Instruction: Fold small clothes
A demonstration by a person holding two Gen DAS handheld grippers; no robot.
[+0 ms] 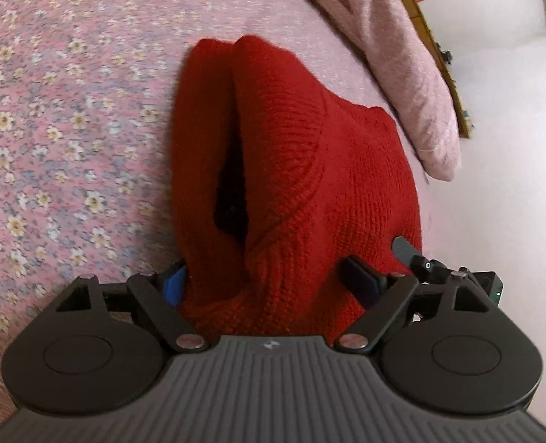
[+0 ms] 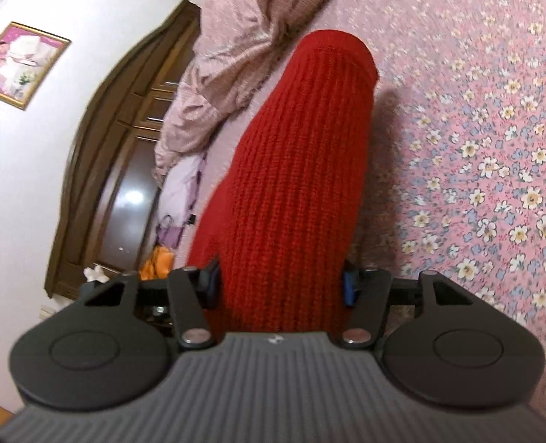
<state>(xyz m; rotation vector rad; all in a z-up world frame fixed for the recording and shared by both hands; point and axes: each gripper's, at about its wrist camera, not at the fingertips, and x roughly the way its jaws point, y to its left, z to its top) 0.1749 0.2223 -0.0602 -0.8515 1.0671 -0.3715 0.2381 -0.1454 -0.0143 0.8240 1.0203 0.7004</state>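
Observation:
A red knitted garment [image 1: 284, 170] lies bunched on the bed, with a dark slit of an opening along its left fold. My left gripper [image 1: 267, 282] stands wide open around its near end. The blue left pad sits at the fabric's edge and the right finger [image 1: 361, 282] rests over the knit without pinching it. In the right wrist view a long ribbed part of the red garment [image 2: 302, 170] runs away from me, raised off the bed. My right gripper [image 2: 280, 284] is shut on its near end, with both pads against the knit.
The bed carries a pink flowered sheet [image 1: 51, 129]. A fuzzy pink blanket [image 1: 402, 74] is heaped along the far side by a dark wooden headboard [image 2: 107, 147]. Small lilac and orange items [image 2: 173, 221] lie near the headboard. A framed picture [image 2: 18, 66] hangs on the white wall.

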